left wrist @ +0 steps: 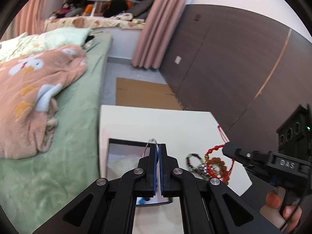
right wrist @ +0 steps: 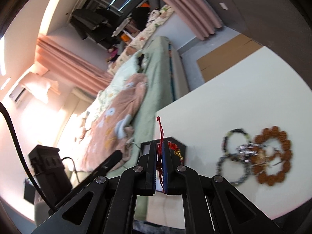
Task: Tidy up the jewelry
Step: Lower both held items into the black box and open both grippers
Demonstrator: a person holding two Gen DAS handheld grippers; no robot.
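My left gripper point(left wrist: 157, 145) is shut on a thin silver chain point(left wrist: 149, 142) that loops out past its tips. It hangs above a black-framed jewelry tray point(left wrist: 124, 143) on the white table point(left wrist: 156, 120). My right gripper point(right wrist: 160, 143) is shut on a red cord bracelet point(right wrist: 160, 130) with a gold charm point(right wrist: 178, 153), held above the table. The left wrist view shows that right gripper point(left wrist: 226, 149) to the right, the red cord bracelet point(left wrist: 213, 149) dangling from it. A brown bead bracelet point(right wrist: 273, 156), a green-black bead bracelet point(right wrist: 237, 140) and a silver chain point(right wrist: 246, 152) lie tangled on the table.
A bed with a green sheet point(left wrist: 78, 136) and a pink blanket point(left wrist: 35, 89) runs along the table's left side. Flat cardboard point(left wrist: 144, 93) lies on the floor beyond the table, next to a dark wardrobe point(left wrist: 234, 62). A person's fingers point(left wrist: 290, 212) grip the right handle.
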